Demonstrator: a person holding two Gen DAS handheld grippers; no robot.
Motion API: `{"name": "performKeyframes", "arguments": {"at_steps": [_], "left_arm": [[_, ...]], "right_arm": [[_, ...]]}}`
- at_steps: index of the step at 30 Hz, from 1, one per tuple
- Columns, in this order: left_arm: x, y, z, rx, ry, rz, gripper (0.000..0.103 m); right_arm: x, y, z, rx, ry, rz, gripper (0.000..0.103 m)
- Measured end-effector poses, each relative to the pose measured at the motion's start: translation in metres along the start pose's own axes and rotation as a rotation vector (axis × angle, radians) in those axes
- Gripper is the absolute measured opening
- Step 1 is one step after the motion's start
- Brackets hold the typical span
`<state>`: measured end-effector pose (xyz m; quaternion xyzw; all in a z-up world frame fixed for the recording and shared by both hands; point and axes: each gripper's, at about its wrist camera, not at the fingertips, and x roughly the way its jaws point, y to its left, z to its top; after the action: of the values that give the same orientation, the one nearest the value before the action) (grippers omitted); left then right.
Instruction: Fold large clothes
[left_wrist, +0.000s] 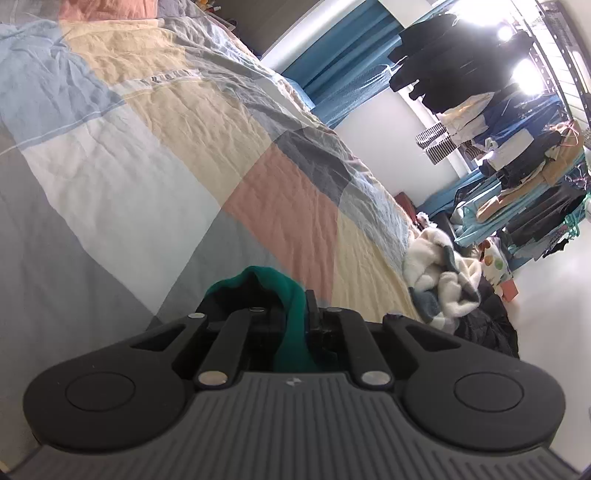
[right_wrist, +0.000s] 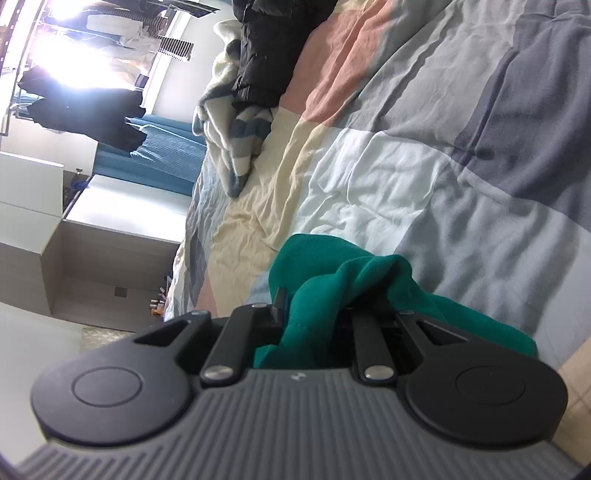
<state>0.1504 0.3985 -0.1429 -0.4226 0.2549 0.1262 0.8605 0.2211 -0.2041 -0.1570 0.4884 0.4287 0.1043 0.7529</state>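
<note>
Green garment (right_wrist: 325, 291): pinched in left gripper (left_wrist: 295, 314) and right gripper (right_wrist: 314, 310); bunched cloth risks slipping, skewing fold.

A bedroom in a lived-in home. Shown by a wide bed (left_wrist: 155, 155) under a rumpled patchwork cover of pink, cream, grey and blue blocks — with a heap of clothes (left_wrist: 441, 280) at its edge, white-and-grey knit and a black jacket (right_wrist: 264, 55) among them. Beyond, a crowded clothes rack (left_wrist: 517, 162) of hanging garments against bright windows, blue curtains (left_wrist: 332, 70), pale walls and a wooden cabinet (right_wrist: 103, 266) — plainly domestic, unstaged.
</note>
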Motion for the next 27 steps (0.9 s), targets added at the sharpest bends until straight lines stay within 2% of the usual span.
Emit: {"name": "performKeyframes", "arguments": {"at_steps": [4, 6, 11, 13, 14, 16, 18, 20, 21, 27], "left_arm": [[0.001, 0.002, -0.005, 0.012, 0.013, 0.004, 0.012], [-0.001, 0.000, -0.005, 0.017, 0.010, 0.006, 0.012], [-0.010, -0.020, -0.009, 0.151, 0.009, 0.053, 0.013], [-0.016, -0.026, -0.011, 0.172, 0.001, 0.060, 0.015], [-0.020, -0.027, -0.012, 0.172, 0.000, 0.057, 0.017], [-0.028, -0.031, -0.013, 0.171, -0.011, 0.053, 0.032], [-0.038, -0.035, -0.016, 0.186, -0.027, 0.040, 0.039], [-0.049, -0.042, -0.021, 0.211, -0.034, 0.034, 0.049], [-0.055, -0.046, -0.024, 0.227, -0.039, 0.031, 0.051], [-0.083, -0.063, -0.043, 0.272, -0.064, 0.012, 0.060]], "right_arm": [[-0.002, -0.008, -0.001, 0.035, 0.004, 0.037, 0.019], [-0.004, -0.007, -0.001, 0.010, 0.011, 0.044, 0.022], [-0.008, -0.001, -0.005, -0.030, 0.009, 0.047, 0.029], [-0.008, 0.001, -0.007, -0.053, 0.003, 0.047, 0.030], [-0.009, 0.002, -0.008, -0.060, 0.003, 0.043, 0.030], [-0.009, 0.003, -0.009, -0.069, 0.005, 0.039, 0.032], [-0.012, 0.004, -0.011, -0.075, 0.001, 0.041, 0.048], [-0.018, 0.010, -0.014, -0.121, -0.009, 0.049, 0.061], [-0.021, 0.015, -0.016, -0.155, -0.015, 0.049, 0.065], [-0.039, 0.031, -0.029, -0.258, -0.045, 0.077, 0.067]]}}
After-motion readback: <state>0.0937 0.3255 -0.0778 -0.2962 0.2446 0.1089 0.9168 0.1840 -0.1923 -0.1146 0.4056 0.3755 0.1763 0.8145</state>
